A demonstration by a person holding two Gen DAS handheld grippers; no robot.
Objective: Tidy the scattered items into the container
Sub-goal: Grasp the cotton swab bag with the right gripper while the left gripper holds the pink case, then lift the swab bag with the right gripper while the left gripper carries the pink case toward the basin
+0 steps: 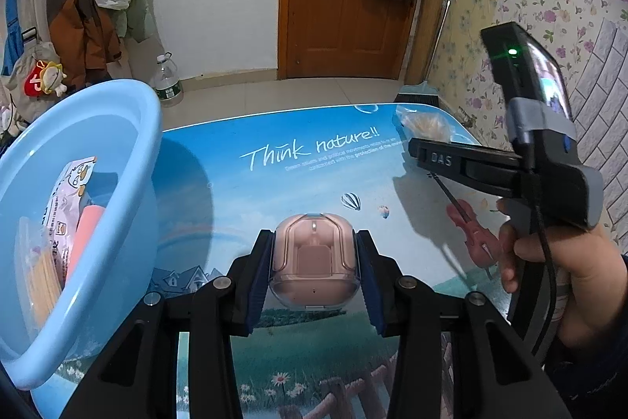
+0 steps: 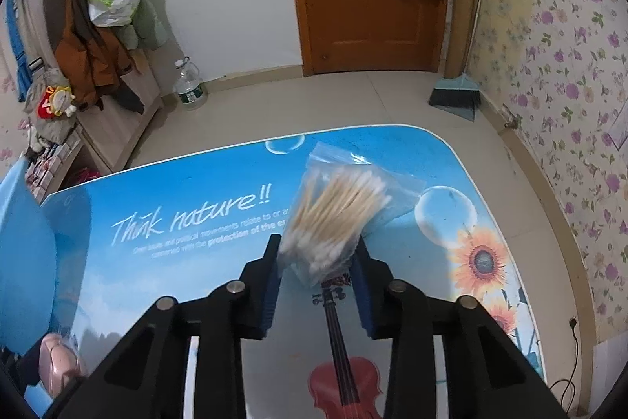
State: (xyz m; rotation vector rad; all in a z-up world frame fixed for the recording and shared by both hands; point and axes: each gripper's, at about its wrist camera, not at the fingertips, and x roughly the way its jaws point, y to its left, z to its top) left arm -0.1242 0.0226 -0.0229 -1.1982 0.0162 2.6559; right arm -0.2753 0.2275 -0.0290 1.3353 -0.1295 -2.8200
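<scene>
Above the printed surface (image 1: 298,160), the left gripper (image 1: 314,262) had its fingers clamped on a pink earbud case (image 1: 314,258) — the right gripper (image 2: 318,266) pinched a bag of cotton swabs (image 2: 337,211), fingers narrowed.

The basin (image 1: 78,183) stood at the left edge of the table (image 1: 314,163); snack packets (image 1: 66,222) lay inside the basin; right of the basin the earbud case (image 1: 314,262) sat between the left gripper's (image 1: 314,242) pads; the cotton-swab bag (image 2: 337,211) lay far right of the basin, its near end between the right gripper's (image 2: 318,262) pads.
</scene>
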